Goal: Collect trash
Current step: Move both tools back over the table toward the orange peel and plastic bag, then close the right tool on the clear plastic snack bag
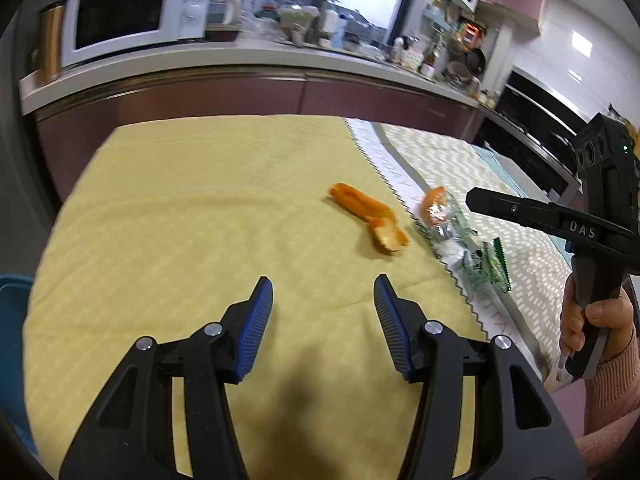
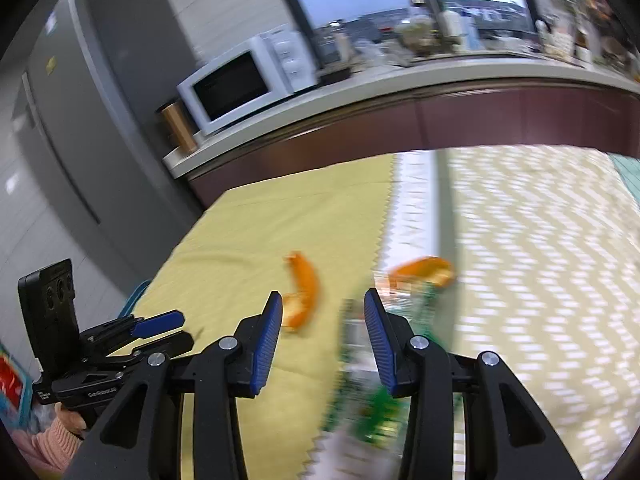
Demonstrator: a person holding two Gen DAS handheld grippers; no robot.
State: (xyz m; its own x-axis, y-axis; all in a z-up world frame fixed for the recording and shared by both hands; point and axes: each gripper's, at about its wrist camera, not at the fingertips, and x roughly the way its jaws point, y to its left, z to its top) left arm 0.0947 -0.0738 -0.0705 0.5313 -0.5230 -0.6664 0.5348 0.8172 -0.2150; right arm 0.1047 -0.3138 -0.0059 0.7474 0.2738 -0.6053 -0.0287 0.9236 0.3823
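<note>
A long orange peel (image 1: 366,216) (image 2: 304,284) lies on the yellow cloth (image 1: 200,200). To its right, at the cloth's zigzag edge, a second peel (image 1: 434,200) (image 2: 428,270) rests on the far end of a clear and green plastic wrapper (image 1: 468,248) (image 2: 368,380). My left gripper (image 1: 324,284) (image 2: 184,330) hovers open over the yellow cloth, short of the long peel, with nothing between its fingers. My right gripper (image 2: 323,296) (image 1: 474,200) is open above the wrapper and peels, holding nothing. A hand (image 1: 596,320) holds it.
A white patterned cloth (image 2: 540,260) covers the table's right half. Behind the table runs a counter (image 1: 240,60) with a microwave (image 1: 132,20) and clutter. A grey fridge (image 2: 80,100) stands left and a stove (image 1: 532,120) right. A teal object (image 1: 12,312) sits at the left edge.
</note>
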